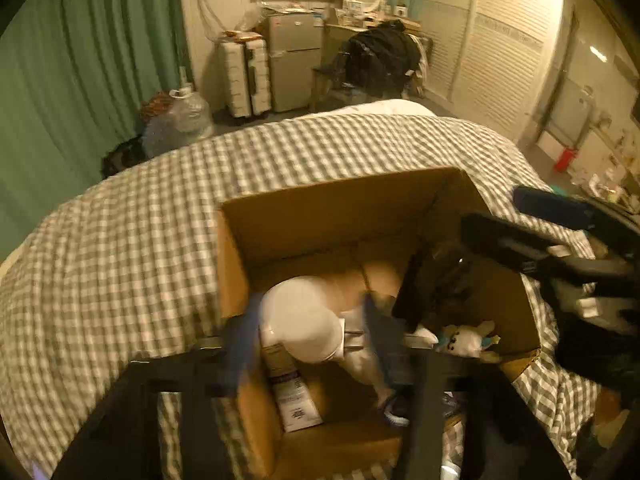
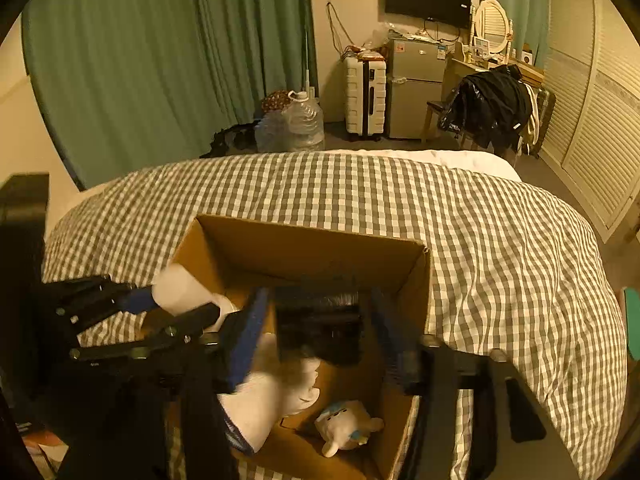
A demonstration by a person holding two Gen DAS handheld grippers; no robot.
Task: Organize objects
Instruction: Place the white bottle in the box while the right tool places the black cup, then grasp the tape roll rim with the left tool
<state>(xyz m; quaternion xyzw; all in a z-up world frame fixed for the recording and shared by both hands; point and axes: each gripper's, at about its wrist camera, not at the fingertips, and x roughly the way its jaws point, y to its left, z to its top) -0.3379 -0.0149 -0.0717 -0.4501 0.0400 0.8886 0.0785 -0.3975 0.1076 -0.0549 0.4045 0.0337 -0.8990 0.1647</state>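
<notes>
Both tools hang over the open brown cardboard box (image 2: 304,248) on the checked bed, the left tool (image 1: 308,344) parted around a white round-bodied bottle (image 1: 298,316) and the right tool (image 2: 316,340) parted around a black blocky object (image 2: 320,328), seemingly dropping them in beside the small white plush toy (image 2: 348,426).

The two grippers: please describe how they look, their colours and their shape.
Both are black. The left gripper has thin black linkage bars joined by silver bolts, and blue pads on its fingers. The right gripper also has flat blue finger pads on black arms. No cables or sleeves show.
</notes>
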